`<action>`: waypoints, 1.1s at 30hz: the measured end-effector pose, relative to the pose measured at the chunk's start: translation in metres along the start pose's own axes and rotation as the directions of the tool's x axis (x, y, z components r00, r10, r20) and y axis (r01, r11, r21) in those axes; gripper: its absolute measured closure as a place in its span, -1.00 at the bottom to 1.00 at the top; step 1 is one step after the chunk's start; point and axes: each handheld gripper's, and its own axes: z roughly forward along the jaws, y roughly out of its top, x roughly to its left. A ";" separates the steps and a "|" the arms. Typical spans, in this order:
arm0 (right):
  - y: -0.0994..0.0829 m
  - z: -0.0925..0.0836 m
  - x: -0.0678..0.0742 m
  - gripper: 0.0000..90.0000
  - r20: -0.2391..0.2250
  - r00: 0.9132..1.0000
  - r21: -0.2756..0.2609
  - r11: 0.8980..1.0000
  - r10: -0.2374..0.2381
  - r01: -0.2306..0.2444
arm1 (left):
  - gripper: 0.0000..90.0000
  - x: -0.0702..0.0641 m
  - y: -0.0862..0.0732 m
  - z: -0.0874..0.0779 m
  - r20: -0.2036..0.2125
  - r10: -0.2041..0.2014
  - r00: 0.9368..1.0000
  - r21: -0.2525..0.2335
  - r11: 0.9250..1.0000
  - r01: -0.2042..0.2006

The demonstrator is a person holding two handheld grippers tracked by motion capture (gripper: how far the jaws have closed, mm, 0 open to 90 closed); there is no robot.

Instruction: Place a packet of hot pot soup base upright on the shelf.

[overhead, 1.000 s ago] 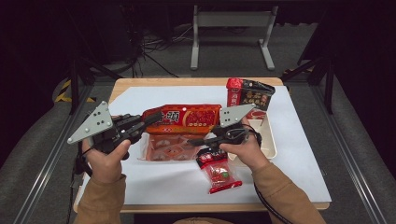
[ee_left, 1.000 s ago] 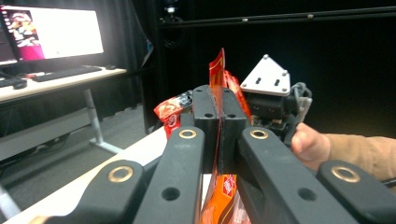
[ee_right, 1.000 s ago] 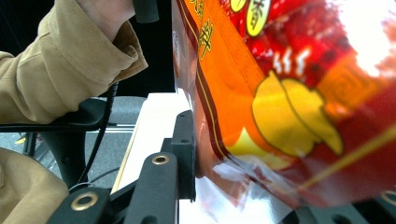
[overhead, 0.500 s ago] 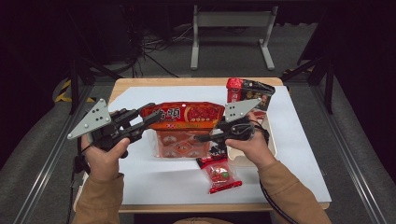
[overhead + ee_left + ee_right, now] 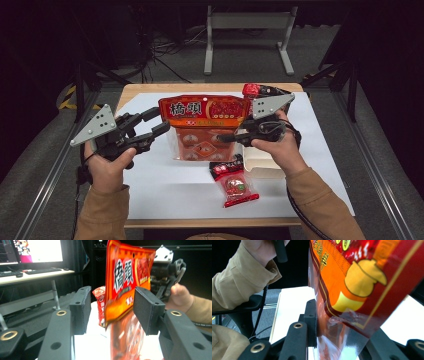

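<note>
A large orange-red snack bag [image 5: 205, 117] with a clear lower half hangs upright above the table's middle. My right gripper [image 5: 225, 135] is shut on its right side; in the right gripper view the left pad [image 5: 312, 322] presses the bag [image 5: 362, 277] and the other jaw is hidden behind it. My left gripper [image 5: 157, 121] stands at the bag's left edge. Its jaws have just been opening. In the left gripper view [image 5: 113, 310] the bag's edge [image 5: 125, 290] hangs between the pads, touching neither.
A small red snack packet [image 5: 234, 185] lies on the white sheet [image 5: 165, 185] near the front. A white tray [image 5: 262, 162] sits under my right hand. More red packets [image 5: 252, 90] stand at the back right. A metal frame stands beyond the table.
The left jaws have opened and let go of the bag's left end. The right gripper has risen with the bag, which now hangs upright instead of lying across the tray.
</note>
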 end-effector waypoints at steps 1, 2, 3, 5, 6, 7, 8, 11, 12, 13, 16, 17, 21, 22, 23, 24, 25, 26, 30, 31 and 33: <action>0.002 -0.002 -0.001 0.56 0.004 1.000 -0.002 1.000 -0.002 0.002 | 0.09 0.000 0.000 0.000 -0.007 0.000 1.000 0.002 1.000 0.000; 0.003 -0.005 -0.001 0.56 0.007 1.000 -0.004 1.000 -0.005 0.005 | 0.08 0.000 -0.001 0.001 -0.017 0.005 1.000 0.004 1.000 -0.005; 0.004 -0.007 -0.001 0.56 0.010 1.000 -0.005 1.000 -0.007 0.007 | 0.05 -0.001 -0.001 0.001 -0.031 0.013 0.999 0.009 1.000 -0.012; 0.007 -0.011 -0.002 0.56 0.017 1.000 -0.007 1.000 -0.008 0.008 | 0.00 0.000 -0.002 0.002 -0.042 0.018 0.999 0.012 1.000 -0.018; 0.009 -0.013 -0.002 0.56 0.021 1.000 -0.009 1.000 -0.011 0.011 | 0.00 0.000 -0.002 0.002 -0.042 0.018 0.999 0.014 1.000 -0.017; 0.010 -0.016 -0.002 0.56 0.025 1.000 -0.010 1.000 -0.009 0.009 | -0.01 0.001 -0.002 0.002 -0.043 0.019 0.999 0.014 1.000 -0.018; 0.011 -0.017 -0.002 0.56 0.026 1.000 -0.011 1.000 -0.008 0.008 | -0.02 0.001 -0.002 0.002 -0.046 0.018 0.999 0.016 1.000 -0.018; 0.015 -0.022 -0.003 0.56 0.025 1.000 -0.015 1.000 -0.004 0.004 | -0.03 0.002 -0.004 0.002 -0.053 0.018 0.998 0.020 1.000 -0.017; 0.016 -0.024 -0.003 0.56 0.029 1.000 -0.016 1.000 -0.004 0.005 | -0.05 0.003 -0.004 0.001 -0.059 0.019 0.998 0.020 1.000 -0.018; 0.017 -0.025 -0.003 0.56 0.033 0.999 -0.016 1.000 -0.006 0.007 | -0.07 0.004 -0.005 0.001 -0.062 0.018 0.998 0.020 1.000 -0.016; 0.020 -0.030 -0.003 0.56 0.044 0.999 -0.016 1.000 -0.006 0.006 | -0.08 0.006 -0.006 0.000 -0.067 0.014 0.998 0.022 1.000 -0.012; 0.020 -0.031 -0.003 0.56 0.046 0.999 -0.016 1.000 -0.004 0.004 | -0.09 0.007 -0.007 0.000 -0.070 0.015 0.997 0.031 0.999 -0.013; 0.022 -0.038 -0.004 0.56 0.062 0.998 -0.022 1.000 0.004 -0.002 | -0.11 0.010 -0.010 0.000 -0.079 0.006 0.997 0.038 0.999 -0.003; 0.023 -0.041 -0.004 0.56 0.069 0.998 -0.024 1.000 0.005 -0.003 | -0.12 0.011 -0.011 0.000 -0.083 0.011 0.996 0.044 0.999 -0.007; 0.023 -0.043 -0.005 0.56 0.075 0.997 -0.024 1.000 0.005 -0.003 | -0.15 0.012 -0.011 0.000 -0.088 0.009 0.996 0.045 0.999 -0.006; 0.023 -0.045 -0.005 0.56 0.081 0.997 -0.027 1.000 0.008 -0.006 | -0.16 0.013 -0.012 0.000 -0.091 0.009 0.996 0.048 0.999 -0.004; 0.022 -0.048 -0.006 0.56 0.088 0.996 -0.029 1.000 0.012 -0.009 | -0.16 0.014 -0.013 0.000 -0.092 0.006 0.996 0.046 0.999 -0.002; 0.022 -0.050 -0.006 0.56 0.093 0.996 -0.031 0.999 0.013 -0.010 | -0.17 0.015 -0.014 0.000 -0.094 0.005 0.996 0.050 0.999 0.000; 0.020 -0.060 -0.008 0.56 0.116 0.993 -0.037 0.999 0.019 -0.015 | -0.20 0.018 -0.018 0.001 -0.097 0.002 0.995 0.068 0.998 0.005; 0.020 -0.062 -0.009 0.56 0.119 0.993 -0.037 0.999 0.021 -0.017 | -0.22 0.019 -0.019 0.002 -0.096 0.002 0.995 0.080 0.997 0.006; 0.018 -0.069 -0.008 0.56 0.140 0.990 -0.034 0.999 0.020 -0.015 | -0.26 0.020 -0.023 0.003 -0.102 0.004 0.995 0.094 0.996 0.006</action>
